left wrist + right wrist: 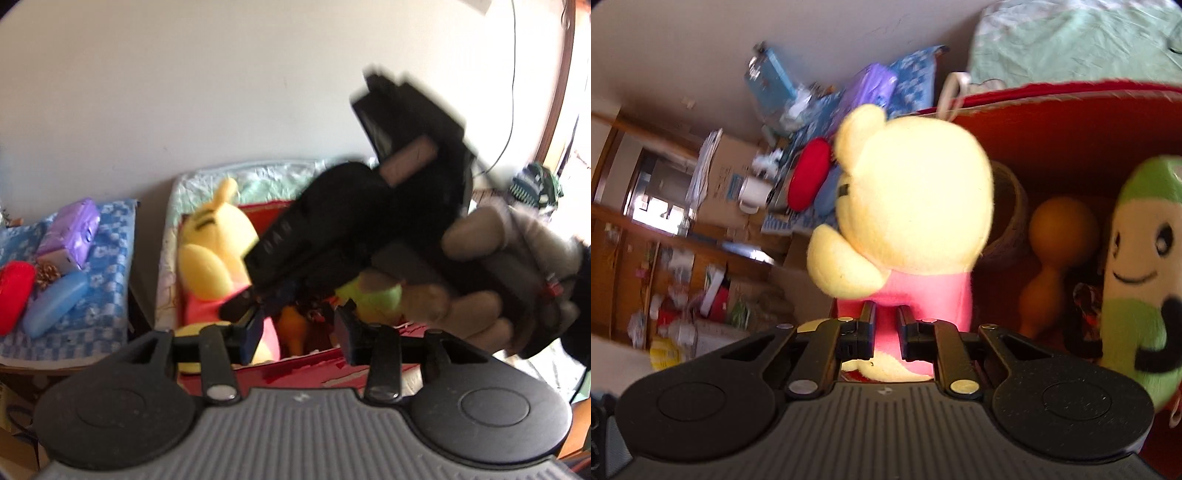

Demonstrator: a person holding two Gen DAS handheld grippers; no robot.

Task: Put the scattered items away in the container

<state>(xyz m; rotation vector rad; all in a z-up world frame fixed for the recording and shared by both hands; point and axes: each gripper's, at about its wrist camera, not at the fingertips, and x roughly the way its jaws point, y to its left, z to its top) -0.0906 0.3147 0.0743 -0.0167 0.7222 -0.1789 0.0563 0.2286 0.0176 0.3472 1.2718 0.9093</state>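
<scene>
While the left gripper (295, 328) hovers unclenched and empty over the red box (295, 376), keep it clear of the right gripper (240, 308) crossing ahead | right wrist view: right gripper (886, 334) clenched on the yellow bear (908, 206) by its pink shirt, at the box's left edge; carry it fully inside beside the green plush (1137, 280) before letting go.

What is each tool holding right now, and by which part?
The right tool is shut on the yellow bear plush, gripping its pink shirt low on the body. The left tool holds nothing; its jaws stand apart over the red box.
</scene>
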